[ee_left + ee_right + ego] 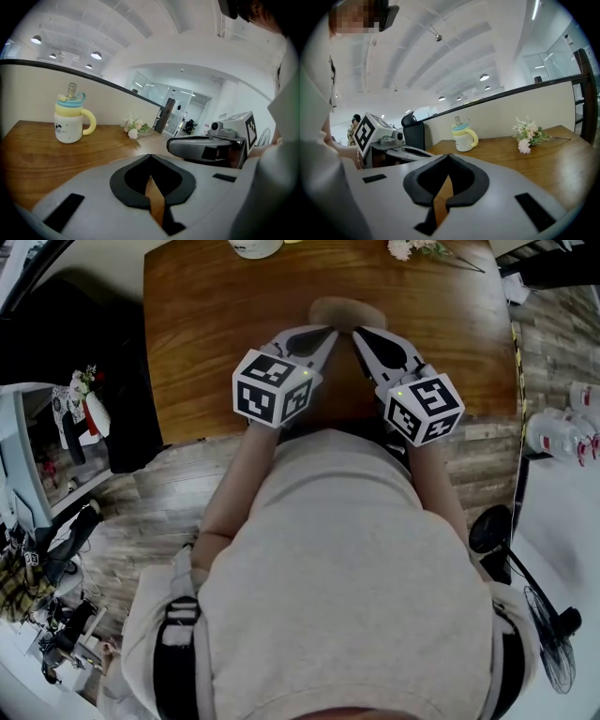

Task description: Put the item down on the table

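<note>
Both grippers hang side by side above the near half of the wooden table (206,352), and their tips almost meet. In the left gripper view, my left gripper (150,158) has its jaws together at the tip with nothing between them; in the head view it (330,332) angles in from the left. My right gripper (449,157) is shut and empty too, and it (358,332) angles in from the right. Just beyond the tips lies a blurred tan oval patch (347,311); I cannot tell what it is. No item shows in either grip.
A white mug with a yellow handle and blue lid (70,123) (463,136) stands at the table's far edge. A small bunch of flowers (133,127) (527,136) lies at the far right. Water bottles (562,432) and a fan (553,638) are on the floor at the right.
</note>
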The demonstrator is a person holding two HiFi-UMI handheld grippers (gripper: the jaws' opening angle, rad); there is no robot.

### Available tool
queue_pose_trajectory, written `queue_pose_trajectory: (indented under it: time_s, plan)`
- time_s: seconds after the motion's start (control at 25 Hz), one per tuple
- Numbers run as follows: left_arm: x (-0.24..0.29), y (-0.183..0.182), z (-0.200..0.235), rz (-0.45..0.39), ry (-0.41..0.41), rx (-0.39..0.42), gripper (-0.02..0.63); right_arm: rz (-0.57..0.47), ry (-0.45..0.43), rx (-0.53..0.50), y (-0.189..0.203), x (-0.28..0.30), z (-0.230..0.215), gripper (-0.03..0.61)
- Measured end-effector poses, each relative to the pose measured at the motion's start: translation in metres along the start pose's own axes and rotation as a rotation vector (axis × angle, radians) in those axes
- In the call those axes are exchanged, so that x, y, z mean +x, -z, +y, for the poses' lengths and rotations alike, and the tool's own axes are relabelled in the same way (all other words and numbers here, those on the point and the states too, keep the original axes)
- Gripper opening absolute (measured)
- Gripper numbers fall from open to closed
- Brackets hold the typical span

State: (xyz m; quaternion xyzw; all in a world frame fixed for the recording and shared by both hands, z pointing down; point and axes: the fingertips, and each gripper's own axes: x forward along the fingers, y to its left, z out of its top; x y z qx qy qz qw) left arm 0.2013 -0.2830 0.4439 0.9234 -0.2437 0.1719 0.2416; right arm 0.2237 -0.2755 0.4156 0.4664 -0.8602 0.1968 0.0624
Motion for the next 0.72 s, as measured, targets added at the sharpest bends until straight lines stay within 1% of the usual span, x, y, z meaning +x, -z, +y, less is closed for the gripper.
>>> queue_pose_trajectory:
  time_s: [0.72]
  plan:
    - [-0.0015,0.0021,0.0036,0.008,0.005,-0.012,0.012,0.023,-0.025,0.012,0.0073,0.0055,0.0074,0.009]
